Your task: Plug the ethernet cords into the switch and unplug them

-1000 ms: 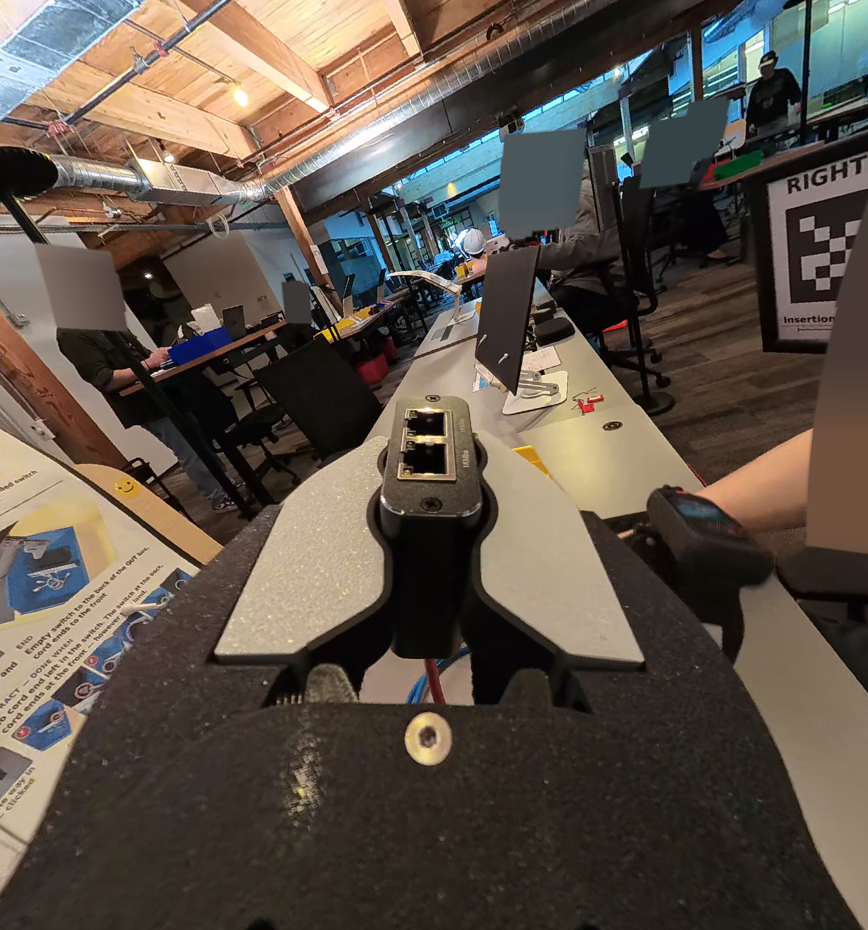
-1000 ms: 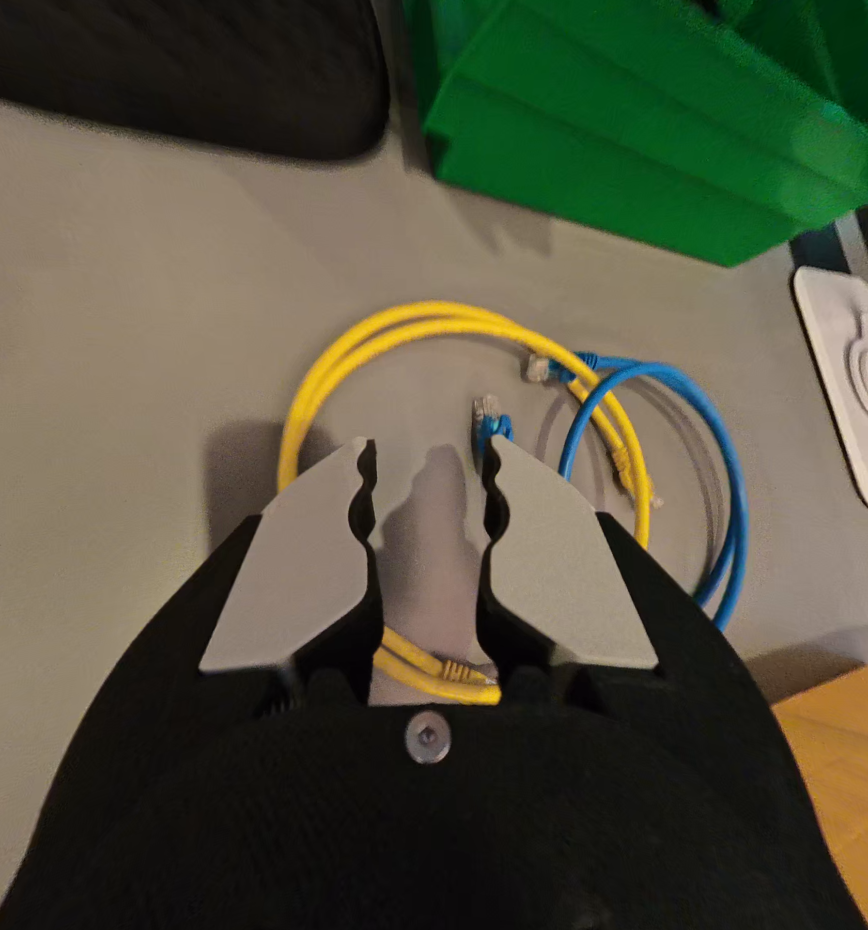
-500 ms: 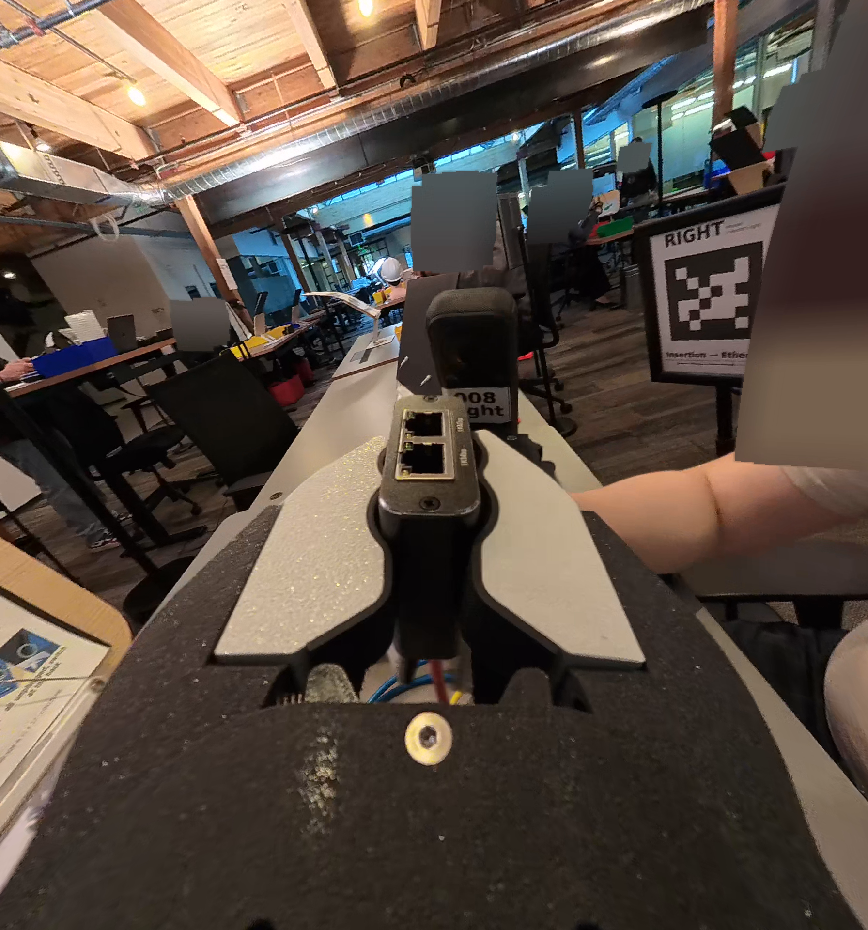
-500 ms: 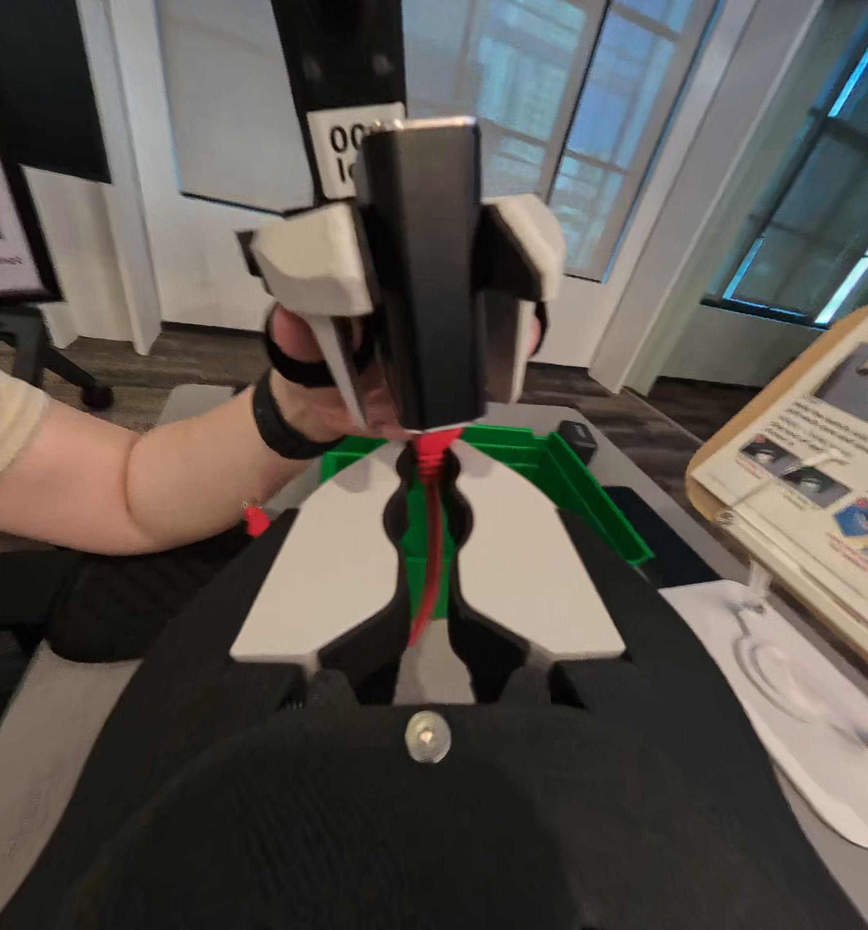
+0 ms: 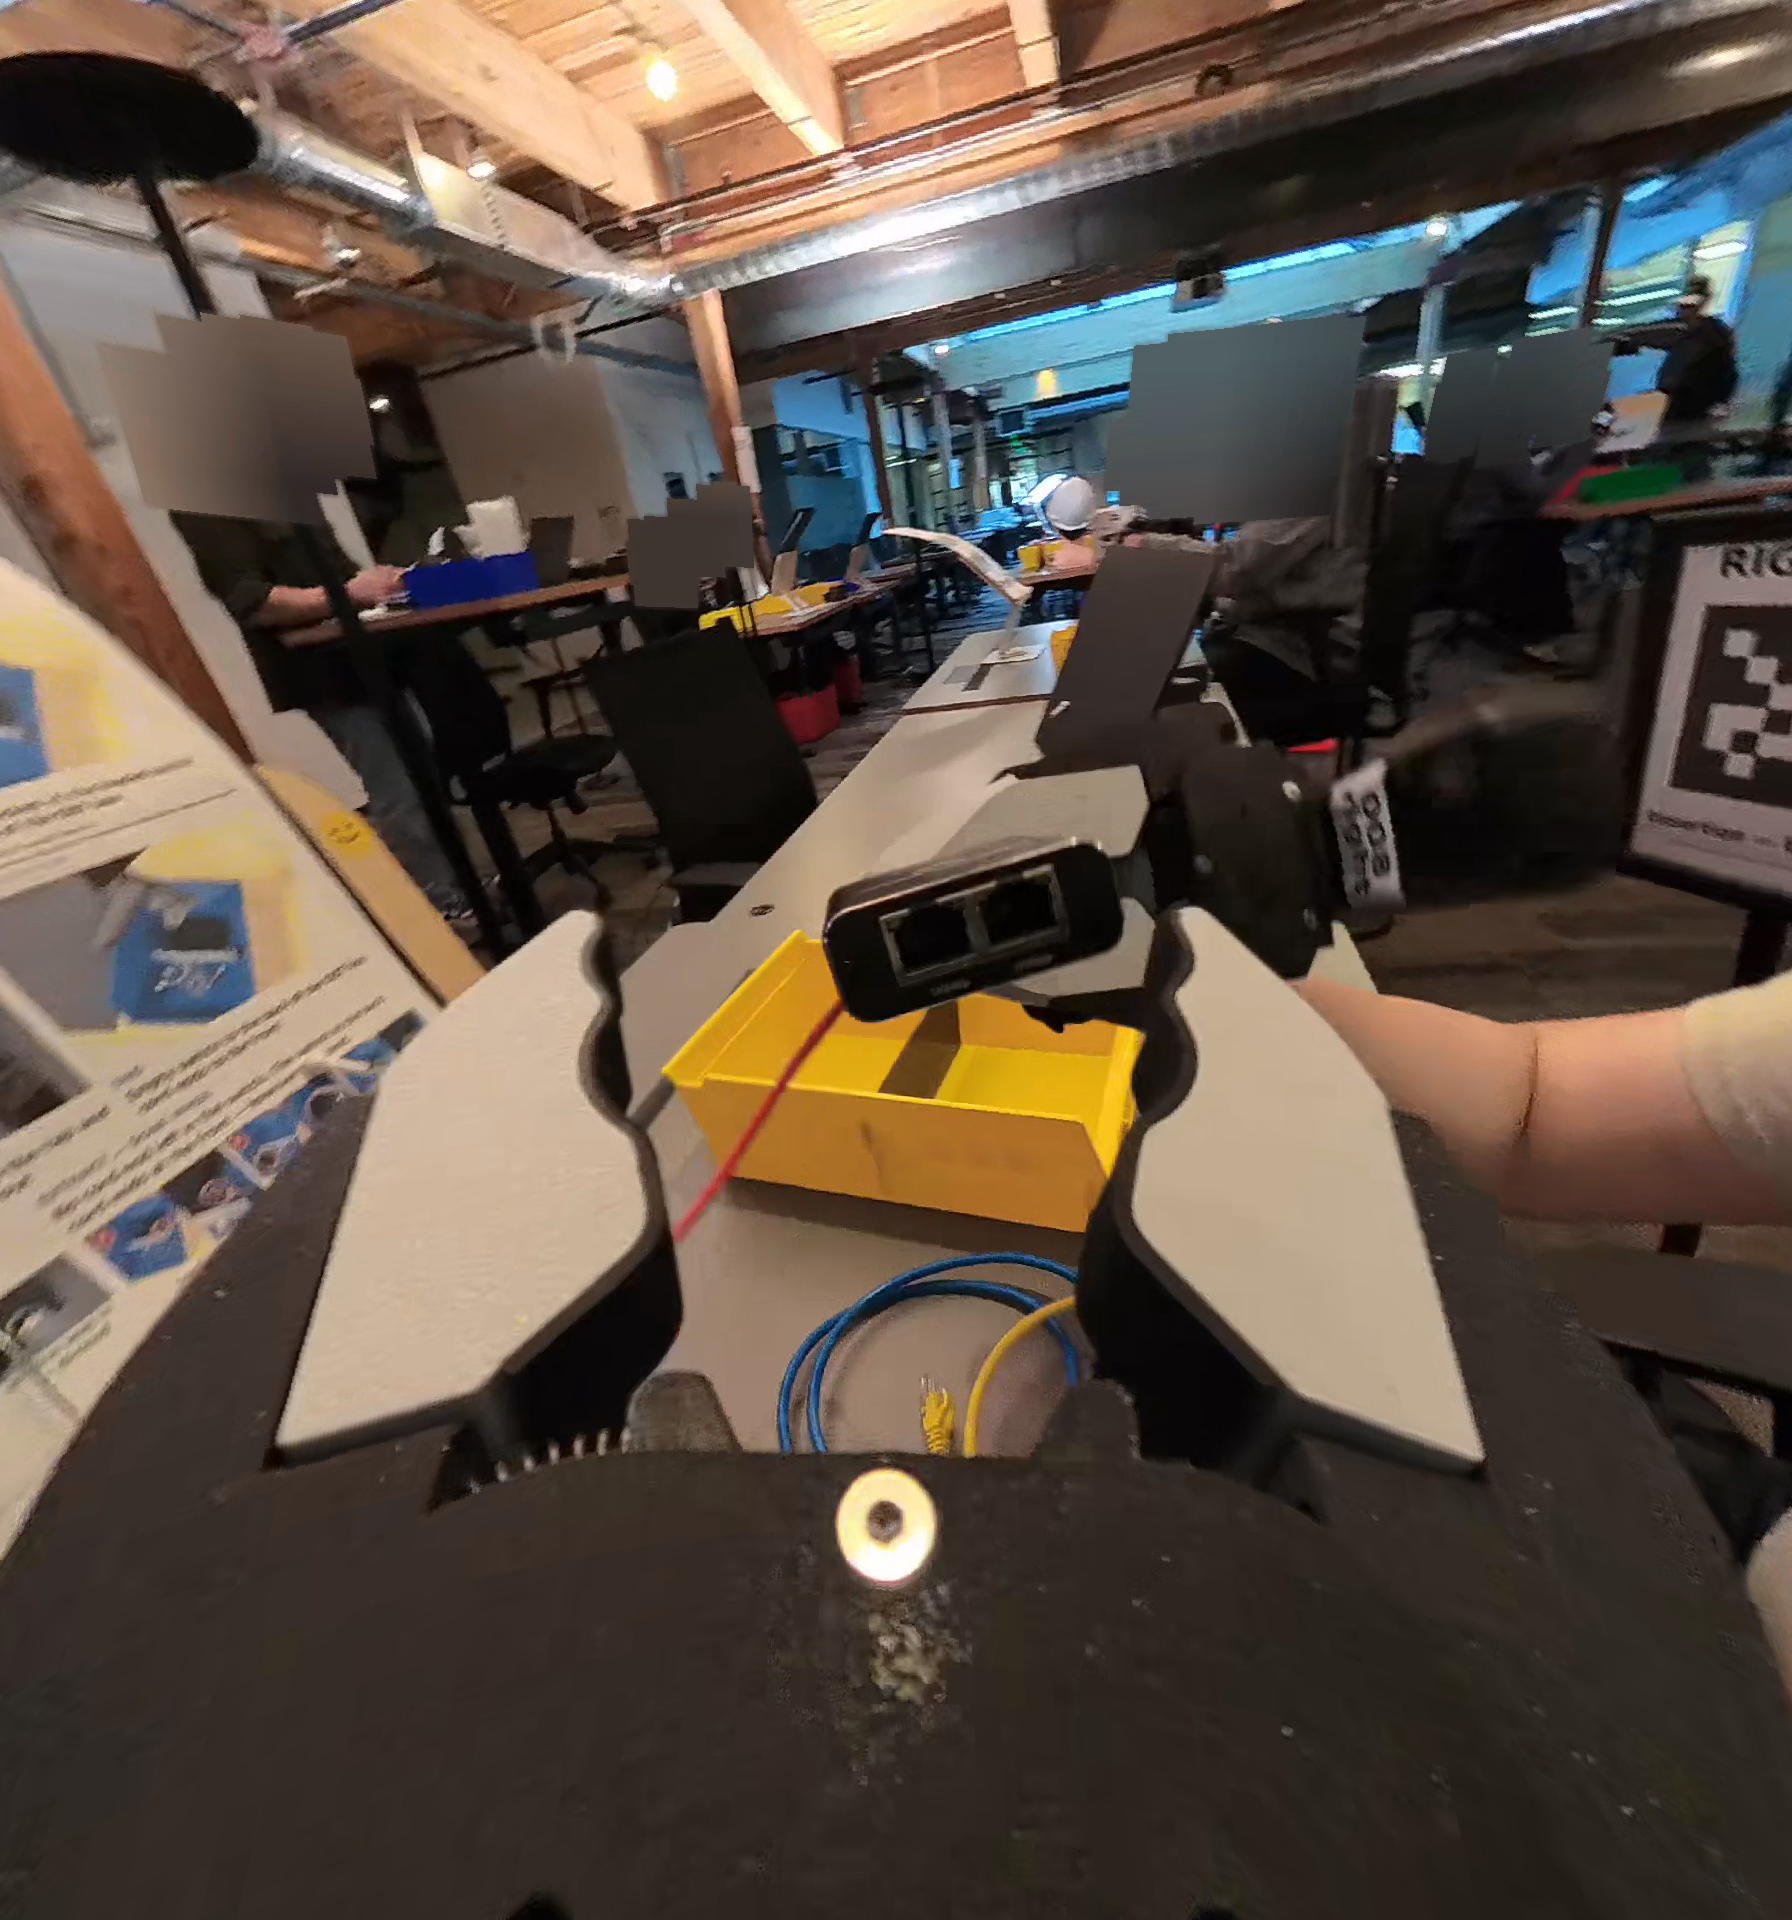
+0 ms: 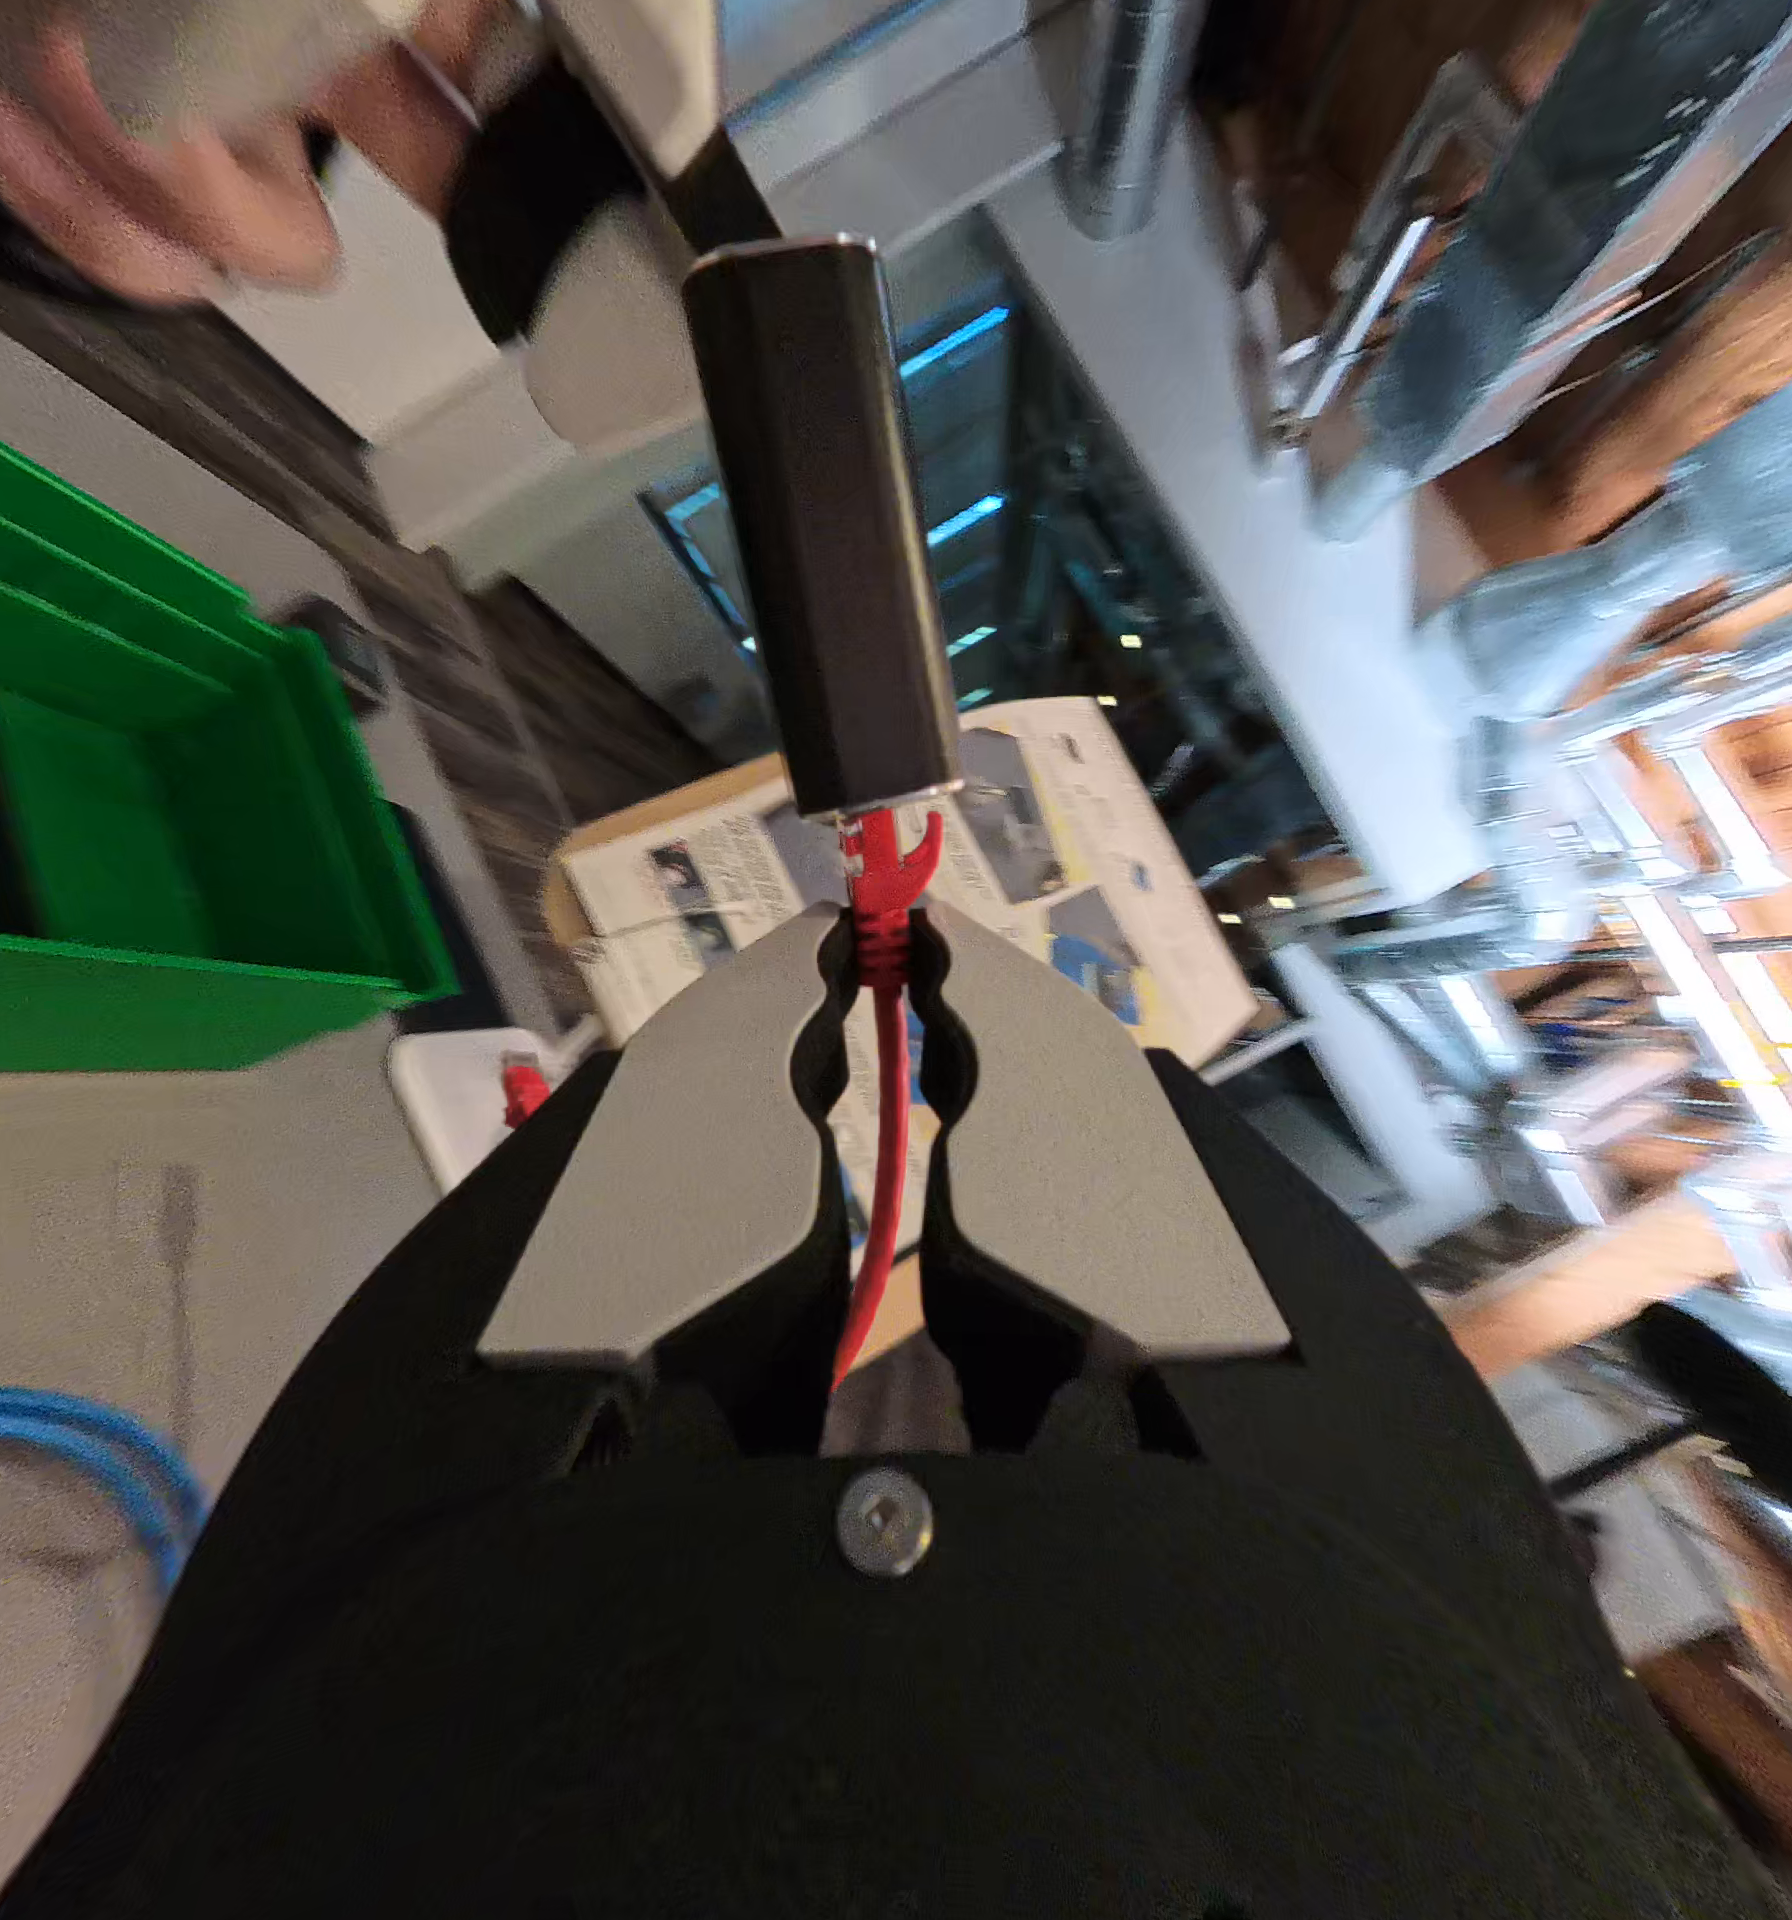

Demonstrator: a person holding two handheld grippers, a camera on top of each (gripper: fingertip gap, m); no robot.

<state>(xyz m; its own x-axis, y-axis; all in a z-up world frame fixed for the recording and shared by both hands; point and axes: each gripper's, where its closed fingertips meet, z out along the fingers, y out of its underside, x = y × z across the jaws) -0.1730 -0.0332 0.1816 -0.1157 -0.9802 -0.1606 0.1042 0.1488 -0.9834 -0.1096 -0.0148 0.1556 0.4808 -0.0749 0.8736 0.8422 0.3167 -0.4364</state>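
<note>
My left gripper is open wide and holds nothing. The black switch hangs in the air between and just beyond its fingers, untouched, with two empty ports facing the left wrist camera. My right gripper is shut on the boot of the red cord. The red plug sits in the near end of the switch, which sticks out past the fingertips. In the left wrist view the right gripper's black body shows behind the switch, and the red cord trails down to the left.
A yellow bin stands on the grey table under the switch. Blue and yellow cords lie coiled near me. A green bin, an instruction board and a person's forearm are close by. Left tips to right tips: about 8 centimeters.
My left gripper opened and let go of the switch. My right gripper, which shut on the red cord's boot, now carries the switch alone and has rolled to the side.
</note>
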